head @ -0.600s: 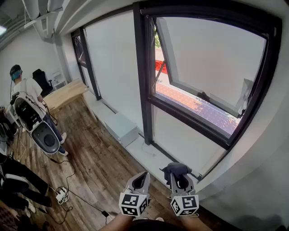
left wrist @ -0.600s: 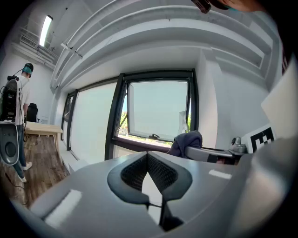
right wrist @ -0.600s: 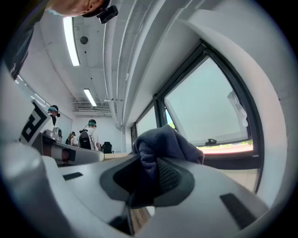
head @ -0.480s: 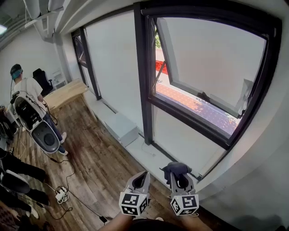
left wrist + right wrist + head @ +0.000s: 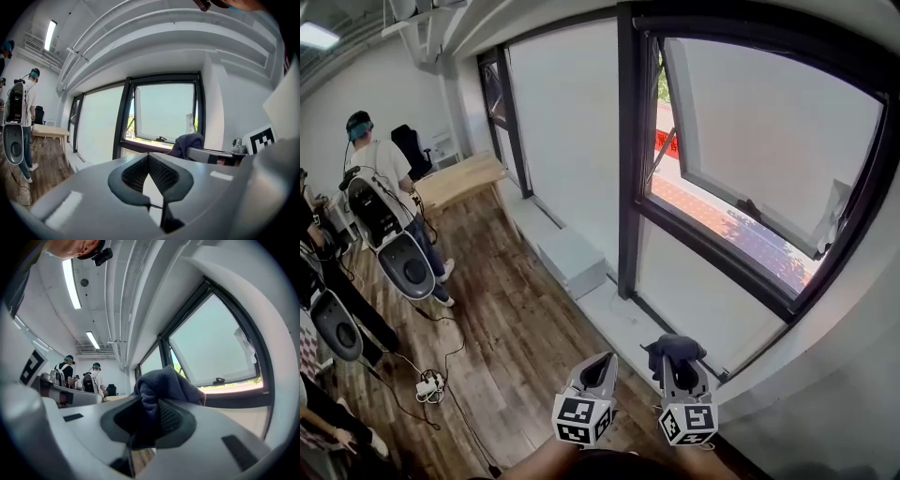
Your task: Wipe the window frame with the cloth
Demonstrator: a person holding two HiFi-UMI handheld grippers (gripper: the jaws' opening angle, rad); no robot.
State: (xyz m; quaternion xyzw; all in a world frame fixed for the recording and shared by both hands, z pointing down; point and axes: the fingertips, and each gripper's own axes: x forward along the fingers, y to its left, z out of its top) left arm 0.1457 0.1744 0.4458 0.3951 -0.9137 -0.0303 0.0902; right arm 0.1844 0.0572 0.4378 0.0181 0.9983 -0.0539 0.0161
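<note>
left tool (image 5: 601, 362): jaws are closed, nothing is held | right tool (image 5: 677, 364): dark blue cloth (image 5: 164, 383) is clamped | black window frame (image 5: 628, 159): is seen ahead, well apart

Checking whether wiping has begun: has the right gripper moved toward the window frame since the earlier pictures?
No. The right gripper, shut on the cloth, keeps its gap below the window frame.
</note>
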